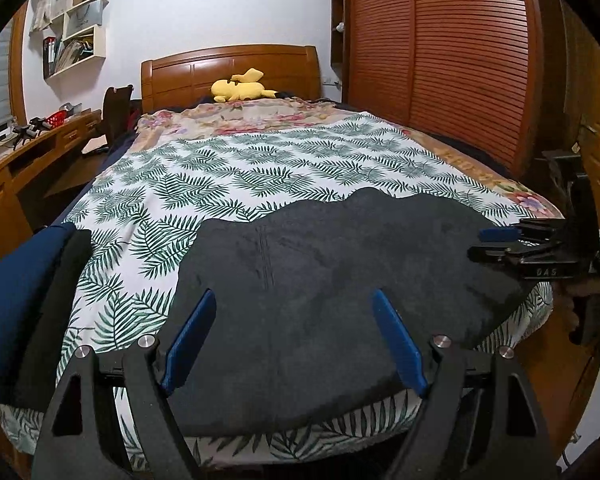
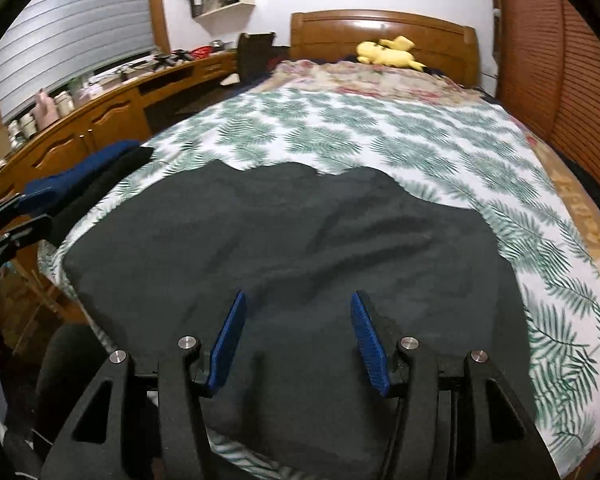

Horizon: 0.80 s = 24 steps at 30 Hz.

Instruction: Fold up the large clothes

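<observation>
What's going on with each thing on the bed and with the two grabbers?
Dark garment: spread flat on the bed, far edge wavy, not held.
Blue and black clothes: lying at the bed's left edge.
Yellow plush toy: lying by the headboard.
Left hand-held gripper: open, empty.
Right hand-held gripper: open, empty.

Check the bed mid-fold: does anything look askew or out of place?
The dark grey fleece garment lies mostly flat on the fern-print sheet, but its far edge is wavy and uneven rather than straight. Nothing else stands out.
</observation>
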Motion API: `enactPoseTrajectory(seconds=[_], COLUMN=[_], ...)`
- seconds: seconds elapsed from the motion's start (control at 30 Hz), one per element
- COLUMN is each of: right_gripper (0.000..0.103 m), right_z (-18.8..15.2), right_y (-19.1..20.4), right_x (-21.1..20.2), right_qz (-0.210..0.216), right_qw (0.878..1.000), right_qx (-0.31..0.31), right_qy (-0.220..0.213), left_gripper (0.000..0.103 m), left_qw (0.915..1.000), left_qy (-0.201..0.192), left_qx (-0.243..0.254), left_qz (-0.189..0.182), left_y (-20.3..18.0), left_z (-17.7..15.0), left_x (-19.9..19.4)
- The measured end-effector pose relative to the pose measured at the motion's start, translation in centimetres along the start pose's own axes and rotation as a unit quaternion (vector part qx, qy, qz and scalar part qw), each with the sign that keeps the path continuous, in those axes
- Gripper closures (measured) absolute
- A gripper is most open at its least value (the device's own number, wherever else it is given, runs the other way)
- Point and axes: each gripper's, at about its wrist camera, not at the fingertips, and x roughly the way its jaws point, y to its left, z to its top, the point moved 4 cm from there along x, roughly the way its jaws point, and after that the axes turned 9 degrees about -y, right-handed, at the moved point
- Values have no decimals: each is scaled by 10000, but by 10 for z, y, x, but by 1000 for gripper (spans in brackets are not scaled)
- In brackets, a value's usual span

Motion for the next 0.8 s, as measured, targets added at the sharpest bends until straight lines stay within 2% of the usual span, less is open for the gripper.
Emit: enactPoseTrajectory(seconds=[0.17,0.37,0.57,0.8], right_gripper=[47,47,47,47], right_z=[-8,-47,-61,-67], right_y=[11,4,-11,1], right_x=[5,32,26,29], right_qz=[201,205,277,238], right_qw=[9997,9966,9980,9986], right_qx=[-96,-274,-126,-84], right_qy=[92,745,554,460], left_gripper=[21,21,21,22], left_qw=[9999,9998,9992,9972], left_qy=[-18,53,211,344], left_qx=[-56,-155,-248,-401], left_qz=[90,137,251,537], left_y=[2,9,23,45], left_z=[-3,-11,-27,-51], left_x=[-13,-14,-3,4])
